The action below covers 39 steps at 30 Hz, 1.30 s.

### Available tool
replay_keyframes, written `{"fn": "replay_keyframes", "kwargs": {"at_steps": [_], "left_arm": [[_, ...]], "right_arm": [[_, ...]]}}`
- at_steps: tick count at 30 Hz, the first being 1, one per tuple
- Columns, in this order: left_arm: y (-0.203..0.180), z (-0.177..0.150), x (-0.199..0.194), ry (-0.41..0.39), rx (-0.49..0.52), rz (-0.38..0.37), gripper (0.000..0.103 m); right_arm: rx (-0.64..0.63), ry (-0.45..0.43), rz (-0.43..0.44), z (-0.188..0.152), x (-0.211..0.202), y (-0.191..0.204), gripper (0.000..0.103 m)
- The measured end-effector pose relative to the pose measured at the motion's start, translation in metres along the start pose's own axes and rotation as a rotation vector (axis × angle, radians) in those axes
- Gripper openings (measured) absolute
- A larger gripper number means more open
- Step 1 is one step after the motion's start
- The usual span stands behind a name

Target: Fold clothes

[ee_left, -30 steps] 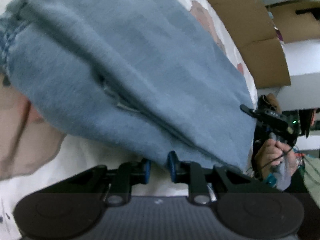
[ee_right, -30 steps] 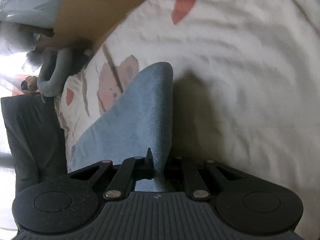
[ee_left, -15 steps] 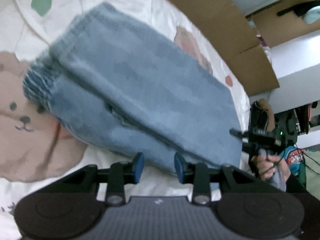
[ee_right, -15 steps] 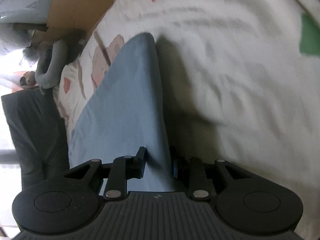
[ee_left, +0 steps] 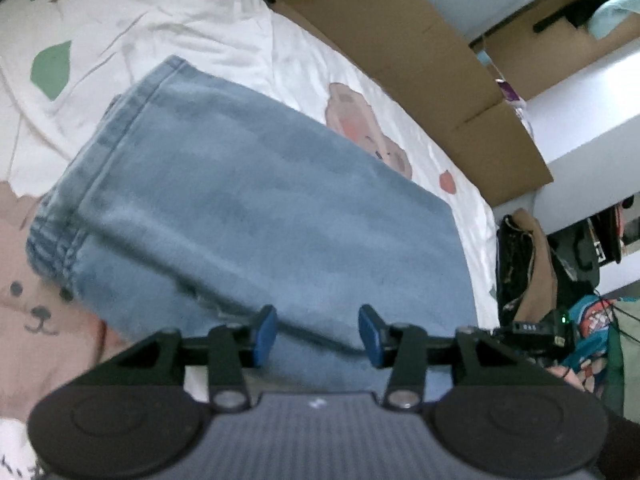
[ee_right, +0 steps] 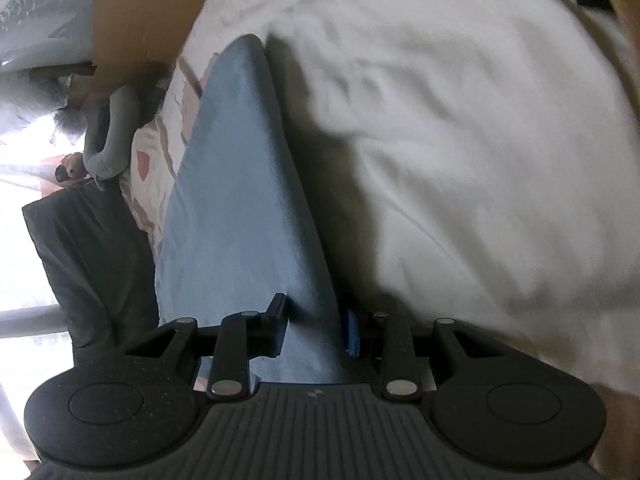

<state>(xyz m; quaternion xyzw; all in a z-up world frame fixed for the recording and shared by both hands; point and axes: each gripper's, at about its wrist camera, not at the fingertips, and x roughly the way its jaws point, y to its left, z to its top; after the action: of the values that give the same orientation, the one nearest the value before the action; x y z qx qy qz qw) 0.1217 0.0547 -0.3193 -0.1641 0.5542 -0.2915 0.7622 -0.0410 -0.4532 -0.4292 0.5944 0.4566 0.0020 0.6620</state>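
The left gripper [ee_left: 317, 334] has its jaws spread, with the near edge of the folded jeans [ee_left: 256, 224] lying between and under them, not pinched. From there the denim runs away up and to the left, its long axis ending at a stitched hem on the bear-print bedsheet [ee_left: 360, 80].

The right gripper [ee_right: 316, 330] has its jaws set apart around a raised fold of jeans [ee_right: 244, 200]; whether they press it is unclear. The fold's base is hidden. Beyond lies a cardboard box [ee_left: 420, 52].
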Motion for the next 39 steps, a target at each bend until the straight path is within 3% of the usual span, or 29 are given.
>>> {"fn": "replay_keyframes", "kwargs": {"at_steps": [3, 7, 8, 12, 14, 16, 22, 25, 28, 31, 35, 39], "left_arm": [[-0.002, 0.003, 0.007, -0.007, 0.004, -0.005, 0.047], [-0.011, 0.005, 0.013, -0.002, 0.04, -0.007, 0.046], [-0.014, 0.006, 0.015, -0.003, 0.051, -0.007, 0.046], [-0.022, 0.009, 0.021, 0.006, 0.075, -0.024, 0.046], [-0.025, 0.009, 0.027, 0.015, 0.071, -0.031, 0.032], [-0.029, 0.01, 0.034, 0.025, 0.068, -0.03, 0.026], [-0.041, 0.011, 0.047, 0.027, 0.119, -0.024, 0.025], [-0.045, 0.011, 0.057, 0.038, 0.131, -0.015, 0.019], [-0.049, 0.011, 0.065, 0.028, 0.142, 0.002, 0.006], [-0.053, 0.008, 0.074, 0.04, 0.164, 0.008, 0.006], [-0.053, -0.004, 0.087, 0.093, 0.191, 0.035, 0.006], [-0.048, -0.018, 0.091, 0.113, 0.198, 0.073, 0.001]], "right_arm": [[0.008, 0.016, -0.008, -0.005, 0.001, -0.001, 0.037], [-0.021, 0.026, -0.008, -0.012, -0.002, 0.008, 0.033], [-0.044, 0.024, 0.008, -0.012, -0.004, 0.012, 0.028], [-0.018, 0.009, 0.091, -0.015, -0.011, 0.01, 0.027], [-0.01, 0.003, 0.096, -0.015, -0.011, 0.011, 0.028], [0.002, -0.002, 0.094, -0.015, -0.01, 0.01, 0.034], [0.065, -0.017, 0.08, -0.014, -0.001, 0.001, 0.036], [0.068, -0.017, 0.055, -0.015, 0.002, 0.001, 0.036], [0.074, -0.023, 0.063, -0.014, 0.007, 0.0, 0.036], [0.077, -0.017, 0.056, -0.014, 0.013, -0.005, 0.036], [0.022, -0.006, 0.026, -0.01, 0.016, 0.003, 0.025], [-0.017, 0.003, 0.012, -0.009, 0.016, 0.01, 0.024]]}}
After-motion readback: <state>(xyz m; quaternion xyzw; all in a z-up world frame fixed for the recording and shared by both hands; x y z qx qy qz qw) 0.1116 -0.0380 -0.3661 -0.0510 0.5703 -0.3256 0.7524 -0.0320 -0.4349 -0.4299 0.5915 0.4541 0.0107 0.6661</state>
